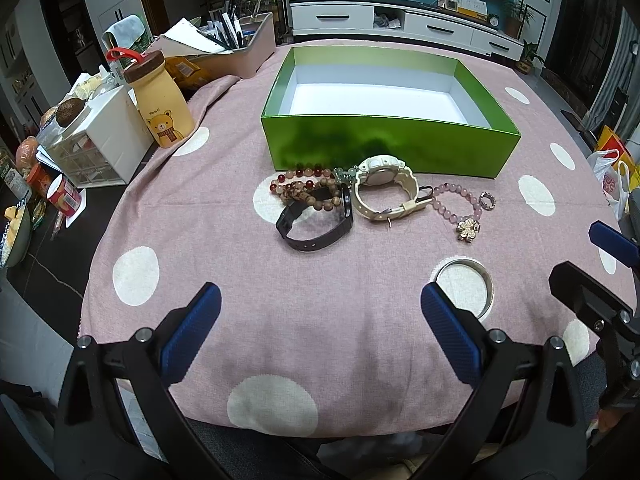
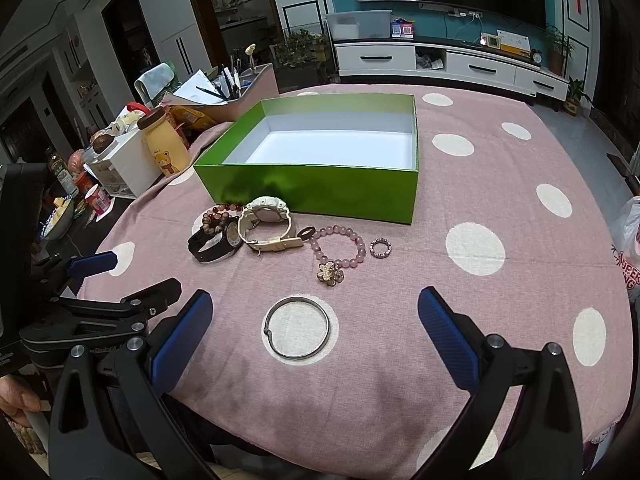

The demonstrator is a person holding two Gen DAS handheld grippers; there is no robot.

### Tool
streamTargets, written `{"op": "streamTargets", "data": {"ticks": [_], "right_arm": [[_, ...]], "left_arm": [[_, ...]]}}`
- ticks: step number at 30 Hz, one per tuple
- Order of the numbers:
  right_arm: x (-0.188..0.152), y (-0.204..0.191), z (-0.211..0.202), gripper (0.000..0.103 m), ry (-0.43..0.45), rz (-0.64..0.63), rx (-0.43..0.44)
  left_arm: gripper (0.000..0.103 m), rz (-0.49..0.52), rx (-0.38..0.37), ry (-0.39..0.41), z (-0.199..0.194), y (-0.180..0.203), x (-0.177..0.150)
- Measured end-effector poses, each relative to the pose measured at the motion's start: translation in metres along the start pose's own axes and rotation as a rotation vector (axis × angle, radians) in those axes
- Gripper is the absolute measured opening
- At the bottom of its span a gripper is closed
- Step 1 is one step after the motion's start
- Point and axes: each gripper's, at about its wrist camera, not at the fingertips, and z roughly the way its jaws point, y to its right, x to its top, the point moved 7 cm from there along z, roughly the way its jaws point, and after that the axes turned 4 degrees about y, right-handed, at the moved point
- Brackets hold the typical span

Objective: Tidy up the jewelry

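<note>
Both the left gripper [image 1: 320,332] and the right gripper [image 2: 316,336] hover with jaws apart over the table's near edge — the jewelry waits before the empty green box [image 2: 320,184], the silver bangle [image 2: 298,328] nearest.

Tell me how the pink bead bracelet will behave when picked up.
The pink bead bracelet is a string of round beads, so it will probably sag rather than hold its ring. Its flower charm will likely dangle. Smooth beads may slip in the right claw.

Plastic bag [image 2: 630,256]: "SUPER"; other print too small.
</note>
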Motion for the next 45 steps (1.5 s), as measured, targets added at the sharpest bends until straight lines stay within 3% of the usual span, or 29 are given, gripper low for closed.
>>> {"op": "streamTargets", "data": {"ticks": [45], "right_arm": [[0.0013,-0.0027,-0.0036,0.102,0.004,0.004,0.005]], "left_arm": [[0.101,0.001,-0.003,-0.002,-0.0018,0.0029,0.0002]]}}
